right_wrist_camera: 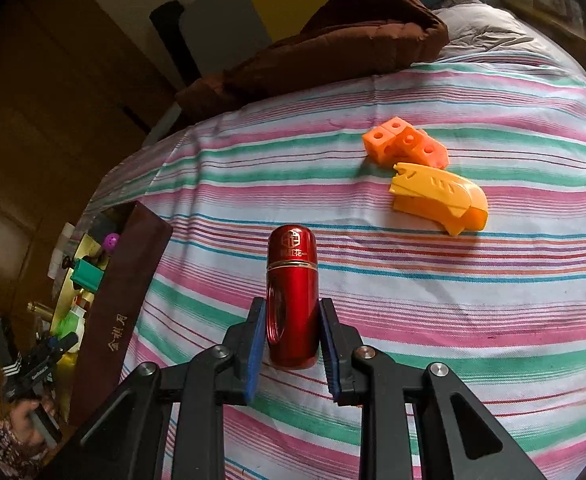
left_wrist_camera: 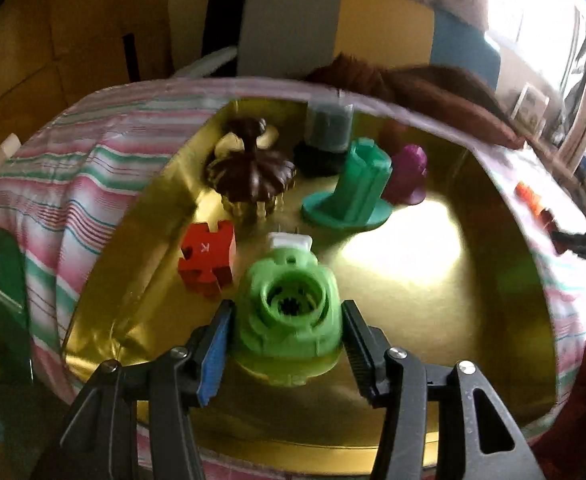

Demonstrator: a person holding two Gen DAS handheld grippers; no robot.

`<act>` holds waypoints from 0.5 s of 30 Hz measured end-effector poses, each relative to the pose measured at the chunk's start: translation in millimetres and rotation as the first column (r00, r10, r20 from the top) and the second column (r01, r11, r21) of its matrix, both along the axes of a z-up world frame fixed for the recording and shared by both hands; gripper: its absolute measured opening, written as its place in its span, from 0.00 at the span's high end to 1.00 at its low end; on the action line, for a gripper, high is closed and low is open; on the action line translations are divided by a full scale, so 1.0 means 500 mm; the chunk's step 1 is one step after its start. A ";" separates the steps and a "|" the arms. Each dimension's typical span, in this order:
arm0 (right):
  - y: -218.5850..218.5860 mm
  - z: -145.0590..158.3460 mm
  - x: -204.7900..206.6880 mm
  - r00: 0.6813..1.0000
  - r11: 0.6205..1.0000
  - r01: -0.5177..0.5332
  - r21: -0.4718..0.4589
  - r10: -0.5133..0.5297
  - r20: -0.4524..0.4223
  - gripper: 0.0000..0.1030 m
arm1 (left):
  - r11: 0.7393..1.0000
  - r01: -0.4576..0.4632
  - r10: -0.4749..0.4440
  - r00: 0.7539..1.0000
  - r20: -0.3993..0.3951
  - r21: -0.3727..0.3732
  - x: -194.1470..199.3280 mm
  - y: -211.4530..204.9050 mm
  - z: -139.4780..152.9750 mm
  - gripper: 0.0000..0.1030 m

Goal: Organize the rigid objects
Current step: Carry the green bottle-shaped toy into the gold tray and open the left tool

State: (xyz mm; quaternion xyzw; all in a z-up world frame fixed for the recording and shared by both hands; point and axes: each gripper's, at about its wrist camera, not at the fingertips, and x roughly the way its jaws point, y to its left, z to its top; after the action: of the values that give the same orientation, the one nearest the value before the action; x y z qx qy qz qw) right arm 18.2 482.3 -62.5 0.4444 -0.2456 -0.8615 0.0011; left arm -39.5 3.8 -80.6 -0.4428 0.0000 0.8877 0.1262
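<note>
Left gripper (left_wrist_camera: 287, 344) fingers straddle the green part (left_wrist_camera: 287, 312), which sits on the gold floor of the box (left_wrist_camera: 473, 320). Small gaps show on both sides, so my fingers are apart, not clamping. Right gripper (right_wrist_camera: 291, 344) has its pads against the red capsule (right_wrist_camera: 293, 300), clamped on it, over the striped sheet (right_wrist_camera: 413, 280).

Risks, my read:
- The green part is rounded and tapered. If I back out crooked, a finger clips it and it tips into the red block (left_wrist_camera: 209, 260) just beside it.
- The capsule is smooth metal, gripped low on the body with most of its length sticking out. A fast swing toward the box could let it pivot or slide out of the pads.
- The box's far end is crowded. Dropping the capsule there likely knocks over the teal stand (left_wrist_camera: 353, 184) or purple piece (left_wrist_camera: 409, 172).

Count in box: one green part, one red block, one brown flower-shaped piece (left_wrist_camera: 253, 172), one teal stand, one purple piece, one dark cylinder (left_wrist_camera: 329, 128); more may hide behind. On the sheet: one orange cube cluster (right_wrist_camera: 407, 146), one yellow shell (right_wrist_camera: 439, 196). One capsule in hand.
</note>
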 end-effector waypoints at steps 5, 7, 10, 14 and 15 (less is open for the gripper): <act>-0.001 0.003 0.001 1.000 1.000 -0.002 0.001 0.002 -0.007 0.75 | 0.998 -0.038 0.046 0.990 -0.135 0.059 0.055 -0.022 0.038 0.48; -0.003 0.005 0.001 1.000 1.000 -0.003 0.008 0.004 -0.009 0.75 | 0.998 -0.046 0.052 0.982 -0.184 0.035 0.073 -0.016 0.049 0.48; -0.012 0.016 0.003 0.999 1.000 -0.020 0.015 0.020 -0.034 0.75 | 0.998 -0.037 0.045 0.980 -0.192 0.044 0.081 -0.012 0.055 0.48; -0.029 0.028 0.006 0.998 0.999 -0.037 -0.016 0.036 -0.050 0.75 | 0.999 -0.013 0.021 0.987 -0.158 0.051 0.087 0.002 0.051 0.48; -0.035 0.027 0.006 0.999 0.999 -0.035 -0.024 0.034 -0.037 0.75 | 0.999 -0.011 0.019 0.988 -0.154 0.048 0.089 0.005 0.048 0.48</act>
State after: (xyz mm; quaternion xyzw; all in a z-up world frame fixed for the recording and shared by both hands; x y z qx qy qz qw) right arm 21.1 464.8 -48.9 0.4327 -0.2486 -0.8662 0.0258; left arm 5.1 6.2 -56.5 -0.3696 -0.0142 0.9200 0.1294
